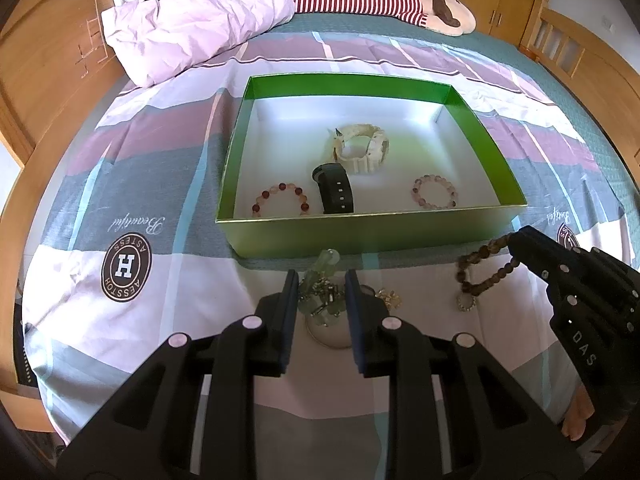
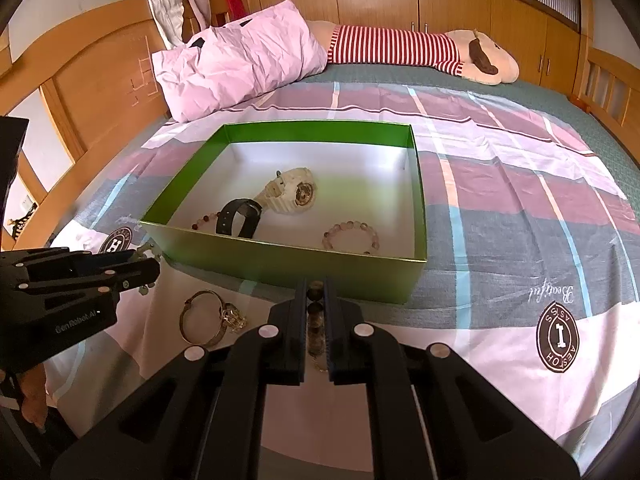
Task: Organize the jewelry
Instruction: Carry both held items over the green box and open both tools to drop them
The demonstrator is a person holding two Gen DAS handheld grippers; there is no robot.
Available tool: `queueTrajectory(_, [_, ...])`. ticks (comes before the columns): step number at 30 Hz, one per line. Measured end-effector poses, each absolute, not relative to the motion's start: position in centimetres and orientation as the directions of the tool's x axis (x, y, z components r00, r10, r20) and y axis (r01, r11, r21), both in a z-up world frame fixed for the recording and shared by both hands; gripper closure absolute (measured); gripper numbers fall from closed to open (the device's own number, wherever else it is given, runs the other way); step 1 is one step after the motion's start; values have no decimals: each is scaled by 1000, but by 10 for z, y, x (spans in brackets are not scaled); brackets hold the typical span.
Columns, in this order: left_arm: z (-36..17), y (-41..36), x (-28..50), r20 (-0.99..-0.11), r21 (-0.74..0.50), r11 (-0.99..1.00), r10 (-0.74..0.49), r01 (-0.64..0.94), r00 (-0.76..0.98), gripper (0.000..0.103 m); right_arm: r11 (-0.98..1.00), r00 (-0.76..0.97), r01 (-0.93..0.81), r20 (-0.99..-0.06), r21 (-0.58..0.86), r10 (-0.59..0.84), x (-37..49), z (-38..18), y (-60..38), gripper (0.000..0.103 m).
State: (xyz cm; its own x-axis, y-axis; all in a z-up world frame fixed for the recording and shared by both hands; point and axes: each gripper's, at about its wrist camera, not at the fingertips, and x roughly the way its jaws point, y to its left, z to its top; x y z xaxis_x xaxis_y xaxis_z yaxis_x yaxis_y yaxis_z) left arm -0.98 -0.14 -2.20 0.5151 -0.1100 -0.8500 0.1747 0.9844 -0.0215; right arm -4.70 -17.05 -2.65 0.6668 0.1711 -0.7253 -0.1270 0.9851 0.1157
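A green box [image 1: 360, 232] [image 2: 280, 268] sits on the bed. It holds a cream watch [image 1: 362, 148] [image 2: 290, 194], a black watch [image 1: 334, 192] [image 2: 238, 218] and two bead bracelets [image 1: 280, 200] [image 1: 435, 192] [image 2: 351, 235]. My left gripper [image 1: 322, 292] is shut on a pale green stone bracelet [image 1: 322, 300] in front of the box. My right gripper [image 2: 315, 312] is shut on a brown bead bracelet [image 2: 315, 320] [image 1: 486, 270]. A gold bangle [image 2: 202, 316] lies on the sheet between the grippers.
A pink pillow [image 1: 192, 20] [image 2: 240, 64] and a striped plush toy [image 1: 380, 0] [image 2: 420, 50] lie at the far end of the bed. A wooden headboard [image 2: 92, 92] is at the left. A small gold trinket [image 2: 232, 316] lies by the bangle.
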Motion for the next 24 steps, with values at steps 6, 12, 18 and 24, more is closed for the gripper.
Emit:
queueTrajectory(6, [-20, -2, -10, -847, -27, 984, -115, 175, 519, 80, 985, 669, -134, -722, 113, 174, -47, -25, -166, 96])
queueTrajectory(12, [-20, -4, -10, -849, -20, 983, -113, 183, 515, 80, 984, 660, -143, -731, 105, 174, -46, -28, -163, 96])
queueTrajectory(18, [-22, -5, -10, -851, -16, 982, -111, 187, 512, 80, 984, 660, -142, -731, 106, 174, -46, -28, -163, 96])
queueTrajectory(24, [-23, -6, -10, -852, -14, 982, -111, 189, 511, 80, 984, 661, -144, -730, 105, 175, -46, -27, -163, 96])
